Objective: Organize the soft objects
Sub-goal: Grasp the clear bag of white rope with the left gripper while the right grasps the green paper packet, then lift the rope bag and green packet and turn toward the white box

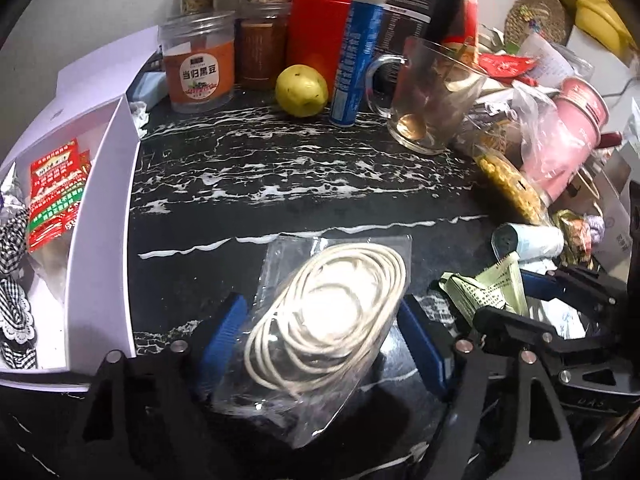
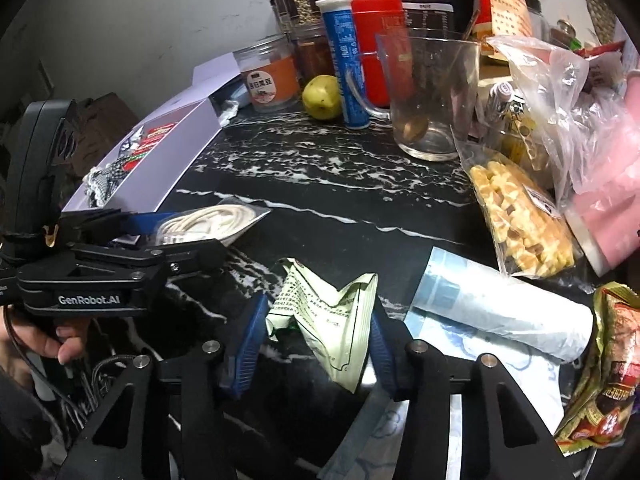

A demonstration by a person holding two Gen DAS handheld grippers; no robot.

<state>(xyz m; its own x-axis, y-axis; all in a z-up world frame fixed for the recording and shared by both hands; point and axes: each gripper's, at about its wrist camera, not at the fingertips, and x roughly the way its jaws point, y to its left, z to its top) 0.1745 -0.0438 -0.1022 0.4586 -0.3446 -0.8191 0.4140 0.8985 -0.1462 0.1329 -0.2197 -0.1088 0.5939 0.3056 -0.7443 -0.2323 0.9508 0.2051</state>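
Observation:
A clear plastic bag of coiled white cord (image 1: 328, 316) lies on the black marble counter between the blue pads of my left gripper (image 1: 320, 340); the pads touch its sides. It also shows in the right wrist view (image 2: 208, 220). A crumpled pale green paper packet (image 2: 332, 320) sits between the blue pads of my right gripper (image 2: 316, 340), which press its edges; it also shows in the left wrist view (image 1: 488, 288). A white box (image 1: 100, 216) at the left holds red sachets (image 1: 56, 196) and checked cloth (image 1: 12, 280).
Along the back stand jars (image 1: 200, 68), a red canister (image 1: 320, 28), a blue tube (image 1: 356, 64), a yellow-green fruit (image 1: 302, 90) and a glass mug (image 1: 432, 96). At the right lie a snack bag (image 2: 520, 224), a pale blue roll (image 2: 504, 312), a foil packet (image 2: 604, 368) and pink bags (image 2: 608, 184).

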